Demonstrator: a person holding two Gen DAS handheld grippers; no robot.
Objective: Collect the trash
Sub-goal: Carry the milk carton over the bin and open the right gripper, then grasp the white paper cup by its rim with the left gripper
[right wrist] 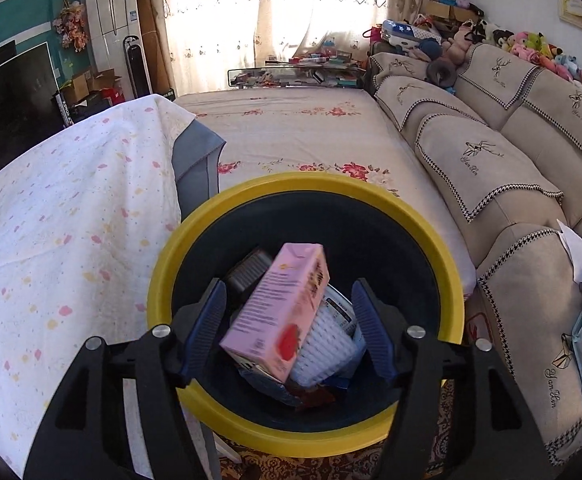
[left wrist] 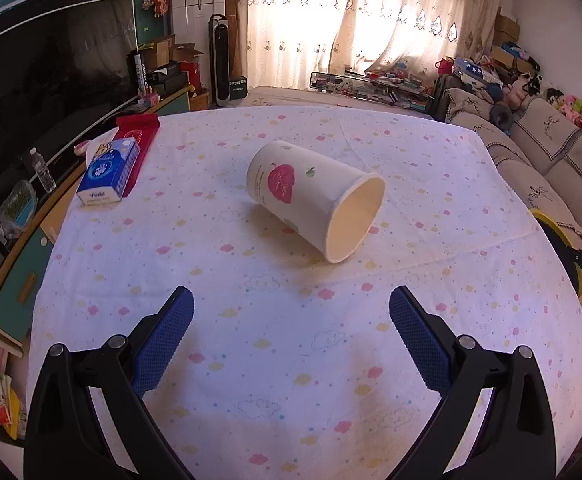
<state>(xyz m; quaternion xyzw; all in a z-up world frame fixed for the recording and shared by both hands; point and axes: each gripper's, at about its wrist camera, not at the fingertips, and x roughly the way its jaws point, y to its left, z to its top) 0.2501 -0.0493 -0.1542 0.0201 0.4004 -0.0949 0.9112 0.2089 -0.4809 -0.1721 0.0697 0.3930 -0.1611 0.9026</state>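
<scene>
Left gripper (left wrist: 291,312) hovered over worktop (left wrist: 251,360), jaws wide, empty. Paper cup (left wrist: 311,200) lay on its side ahead of it. Right gripper (right wrist: 289,328) hung above yellow-rimmed bin (right wrist: 443,248), jaws apart, clear of pink carton (right wrist: 279,312) lying in bin on other trash.

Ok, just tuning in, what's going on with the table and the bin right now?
Trash is being collected. The right hand-held gripper is over the yellow-rimmed bin, open, with a pink carton between its fingers but not pressed, above other rubbish. The left hand-held gripper is open and empty, facing a paper cup on its side on the table.
</scene>
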